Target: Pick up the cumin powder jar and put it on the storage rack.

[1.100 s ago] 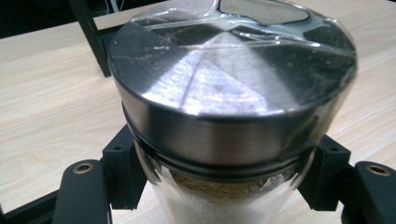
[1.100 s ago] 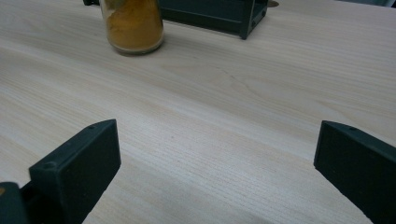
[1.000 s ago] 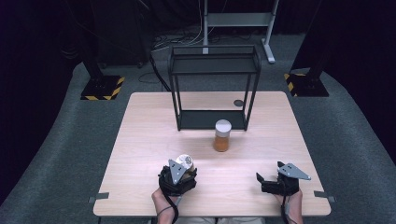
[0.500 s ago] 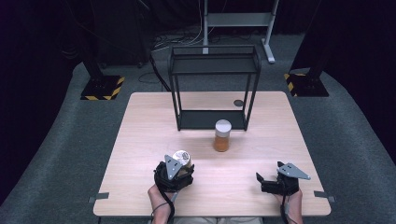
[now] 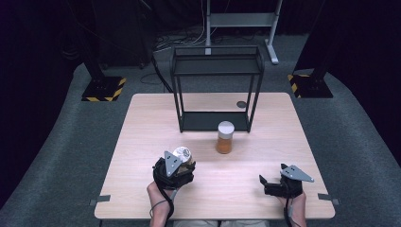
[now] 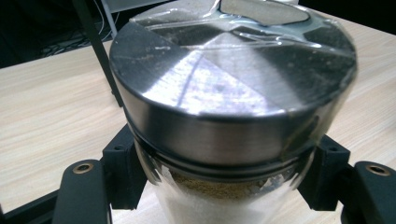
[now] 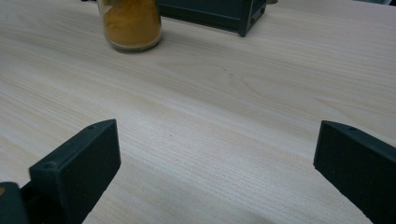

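Note:
My left gripper [image 5: 182,162] is shut on a glass jar [image 5: 182,153] with a shiny metal lid, held just above the table near its front left. In the left gripper view the lid [image 6: 229,84] is wrapped in clear film, pale brownish powder shows below it, and the black pads [image 6: 123,163] press on both sides of the glass. A second jar [image 5: 225,138] with orange powder and a white lid stands upright mid-table. My right gripper [image 5: 263,183] rests at the front right, open, with bare wood between its jaws [image 7: 215,163]. The orange jar [image 7: 130,23] lies ahead of it to the left.
A black two-tier wire rack [image 5: 215,85] stands at the back of the wooden table [image 5: 142,123], just behind the orange jar; its base [image 7: 219,14] shows in the right gripper view. A small dark round spot [image 5: 241,104] lies beside the rack. Grey carpet surrounds the table.
My left gripper has risen a little with the metal-lidded jar and drifted slightly left. The right gripper and the orange jar have stayed where they were.

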The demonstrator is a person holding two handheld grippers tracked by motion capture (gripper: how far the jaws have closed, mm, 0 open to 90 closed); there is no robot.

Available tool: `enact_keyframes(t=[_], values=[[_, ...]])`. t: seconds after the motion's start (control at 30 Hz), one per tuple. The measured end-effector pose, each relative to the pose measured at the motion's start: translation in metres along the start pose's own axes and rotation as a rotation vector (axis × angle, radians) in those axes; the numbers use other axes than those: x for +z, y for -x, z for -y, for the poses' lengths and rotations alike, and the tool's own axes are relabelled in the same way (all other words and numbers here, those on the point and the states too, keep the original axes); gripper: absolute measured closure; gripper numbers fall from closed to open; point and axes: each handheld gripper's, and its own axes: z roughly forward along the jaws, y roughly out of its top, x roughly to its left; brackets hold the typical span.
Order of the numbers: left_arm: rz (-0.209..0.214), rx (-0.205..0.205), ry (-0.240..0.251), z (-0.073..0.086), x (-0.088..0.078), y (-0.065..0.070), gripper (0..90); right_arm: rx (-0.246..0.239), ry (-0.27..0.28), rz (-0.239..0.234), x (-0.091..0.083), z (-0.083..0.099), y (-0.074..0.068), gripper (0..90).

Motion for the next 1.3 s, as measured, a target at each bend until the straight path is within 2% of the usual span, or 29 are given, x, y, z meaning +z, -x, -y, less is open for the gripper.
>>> enact_keyframes(t=[0.37, 0.57, 0.77, 1.3], values=[[0.011, 0.015, 0.005, -0.012, -0.003, -0.007, 29.8, -0.002, 0.000, 0.001, 0.000, 0.000, -0.001, 0.0], [0.031, 0.003, 0.016, -0.018, -0.003, -0.015, 29.8, 0.000, -0.001, 0.002, 0.000, 0.000, 0.000, 0.0], [0.034, 0.020, 0.014, -0.026, -0.002, -0.016, 29.9, -0.001, -0.001, 0.004, 0.000, 0.000, -0.001, 0.0], [0.039, 0.027, 0.016, -0.041, 0.000, -0.024, 29.9, -0.005, -0.008, 0.005, 0.001, -0.001, -0.001, 0.0]])
